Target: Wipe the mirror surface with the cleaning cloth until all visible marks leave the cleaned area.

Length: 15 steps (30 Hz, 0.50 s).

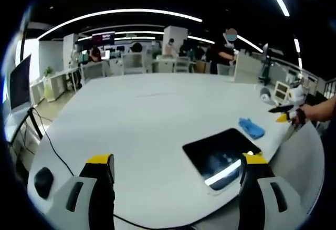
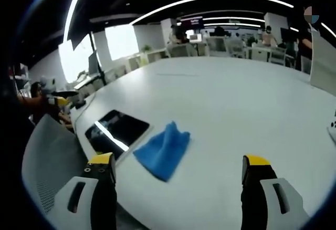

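Mirror and cloth lie untouched on the white table, both tongs spread wide and empty.

Left gripper view: left tongs (image 1: 176,167) jaws well apart, gripping nothing, hanging over the table (image 1: 142,114) edge. Dark rectangular mirror (image 1: 220,155) lies flat near the table's edge, reflecting a bright ceiling light strip. Crumpled blue cleaning cloth (image 1: 251,127) sits just beyond the mirror, apart from it. Right tongs (image 1: 286,113) come in at far right in a person's hand (image 1: 310,113), off the table edge. Black cable (image 1: 52,146) and a dark mouse-like thing (image 1: 43,181) at left. Right gripper view: right tongs (image 2: 178,167) jaws wide, empty; cloth (image 2: 164,150) just ahead between them, mirror (image 2: 116,130) just beside it, grey chair back (image 2: 50,161) at left.
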Tool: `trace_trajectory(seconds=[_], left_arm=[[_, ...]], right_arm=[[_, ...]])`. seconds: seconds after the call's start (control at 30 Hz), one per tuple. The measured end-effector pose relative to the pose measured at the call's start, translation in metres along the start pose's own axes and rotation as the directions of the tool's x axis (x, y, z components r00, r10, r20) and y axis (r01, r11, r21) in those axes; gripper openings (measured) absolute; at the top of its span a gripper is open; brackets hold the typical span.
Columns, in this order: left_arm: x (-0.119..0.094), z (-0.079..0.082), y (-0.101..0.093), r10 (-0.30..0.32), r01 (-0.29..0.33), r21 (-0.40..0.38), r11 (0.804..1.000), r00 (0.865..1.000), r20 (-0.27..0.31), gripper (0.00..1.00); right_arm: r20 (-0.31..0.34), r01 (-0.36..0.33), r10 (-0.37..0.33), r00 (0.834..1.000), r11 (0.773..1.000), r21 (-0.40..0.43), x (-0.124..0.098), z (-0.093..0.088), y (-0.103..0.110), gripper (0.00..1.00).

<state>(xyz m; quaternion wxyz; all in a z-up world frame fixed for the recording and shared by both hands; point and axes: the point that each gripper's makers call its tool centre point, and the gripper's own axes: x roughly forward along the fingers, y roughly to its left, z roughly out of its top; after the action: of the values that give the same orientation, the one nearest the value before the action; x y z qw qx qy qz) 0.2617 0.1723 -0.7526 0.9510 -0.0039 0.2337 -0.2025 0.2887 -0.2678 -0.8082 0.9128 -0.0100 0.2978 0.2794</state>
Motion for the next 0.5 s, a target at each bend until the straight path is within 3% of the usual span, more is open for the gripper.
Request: trace_trajectory(seconds=[0.5], left_arm=[[0.013,0.001,0.0,-0.027,0.027,-0.003,1.0,1.0,-0.002,1.0]], right_arm=[[0.003,0.032,-0.032,0.999,0.999,0.041,0.0,-0.002,-0.001,1.0]])
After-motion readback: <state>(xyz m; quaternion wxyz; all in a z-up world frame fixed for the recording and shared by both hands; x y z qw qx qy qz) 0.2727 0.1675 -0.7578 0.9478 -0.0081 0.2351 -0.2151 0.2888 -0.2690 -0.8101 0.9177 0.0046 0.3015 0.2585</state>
